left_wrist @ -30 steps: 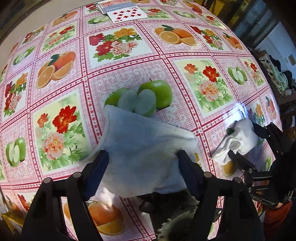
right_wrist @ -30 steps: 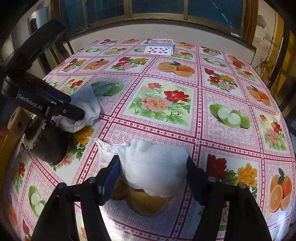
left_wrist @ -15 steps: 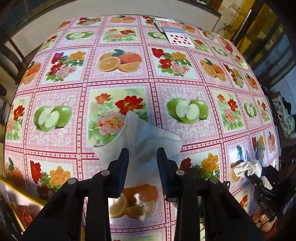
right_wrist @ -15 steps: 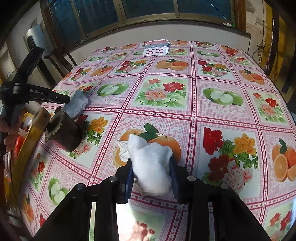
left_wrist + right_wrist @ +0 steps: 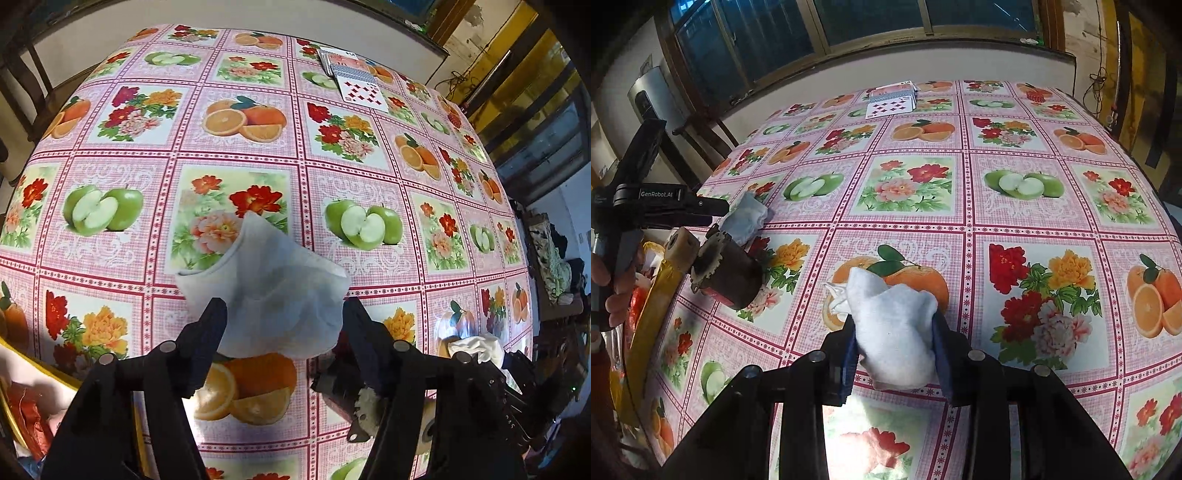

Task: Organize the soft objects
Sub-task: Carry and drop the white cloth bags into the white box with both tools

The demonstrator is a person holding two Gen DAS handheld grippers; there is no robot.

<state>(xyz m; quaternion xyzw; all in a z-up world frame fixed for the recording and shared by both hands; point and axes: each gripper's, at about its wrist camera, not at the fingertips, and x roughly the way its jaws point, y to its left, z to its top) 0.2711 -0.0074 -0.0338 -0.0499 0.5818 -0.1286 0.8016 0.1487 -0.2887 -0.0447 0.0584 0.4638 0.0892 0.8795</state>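
A pale bluish-white cloth (image 5: 273, 288) sits bunched on the fruit-and-flower tablecloth (image 5: 122, 258), one corner sticking up. My left gripper (image 5: 282, 310) stands open around it, the fingertips near the cloth's sides. The right wrist view shows the same cloth (image 5: 746, 218) at the left gripper's tip (image 5: 720, 210). My right gripper (image 5: 894, 321) is shut on a crumpled white cloth (image 5: 894, 332), held over an orange print near the table's front. That white cloth (image 5: 476, 347) also shows at the lower right of the left wrist view.
A dark brown cylinder with a toothed rim (image 5: 727, 273) lies on the table near the left gripper, beside a yellowish wooden roll (image 5: 679, 243). Playing cards (image 5: 890, 103) lie at the table's far side below a window. A hand (image 5: 613, 284) holds the left gripper.
Both grippers closed on their cloths and drew back. Since half a second ago the left fingers have spread apart again and its cloth has puffed out. The right stays closed on its cloth.
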